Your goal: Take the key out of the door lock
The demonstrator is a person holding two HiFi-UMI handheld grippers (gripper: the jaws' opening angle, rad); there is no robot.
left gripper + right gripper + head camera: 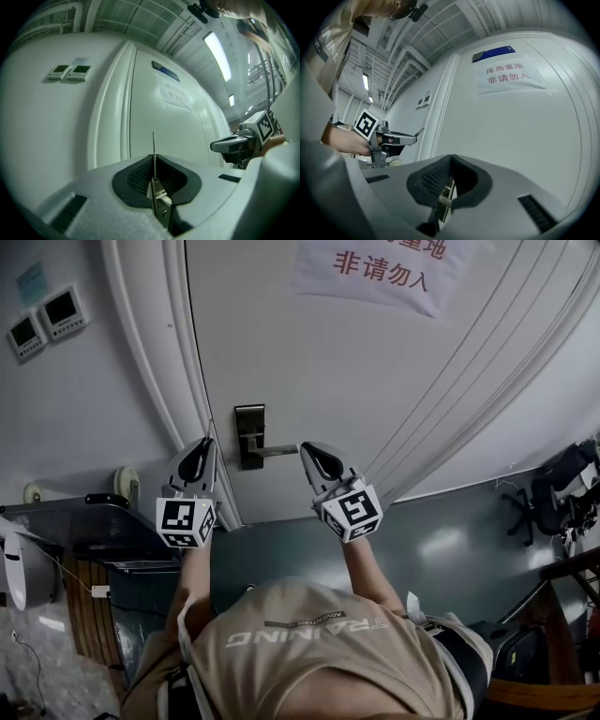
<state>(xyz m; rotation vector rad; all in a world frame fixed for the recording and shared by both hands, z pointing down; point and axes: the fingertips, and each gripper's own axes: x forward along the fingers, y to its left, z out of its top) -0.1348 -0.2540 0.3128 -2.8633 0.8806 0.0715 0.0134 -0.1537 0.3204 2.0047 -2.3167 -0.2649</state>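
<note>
The white door carries a dark lock plate with a lever handle pointing right. My left gripper is shut on the key, whose thin blade sticks straight out beyond the pads, clear of the door and left of the lock plate. The right gripper view shows the same gripper with the key at its tip. My right gripper is shut with nothing visible between its pads, its tip right beside the handle's free end. The keyhole itself I cannot make out.
The door frame runs left of the lock. Two wall control panels hang at the upper left. A paper sign is stuck on the door. A dark shelf stands at the left, office chairs at the right.
</note>
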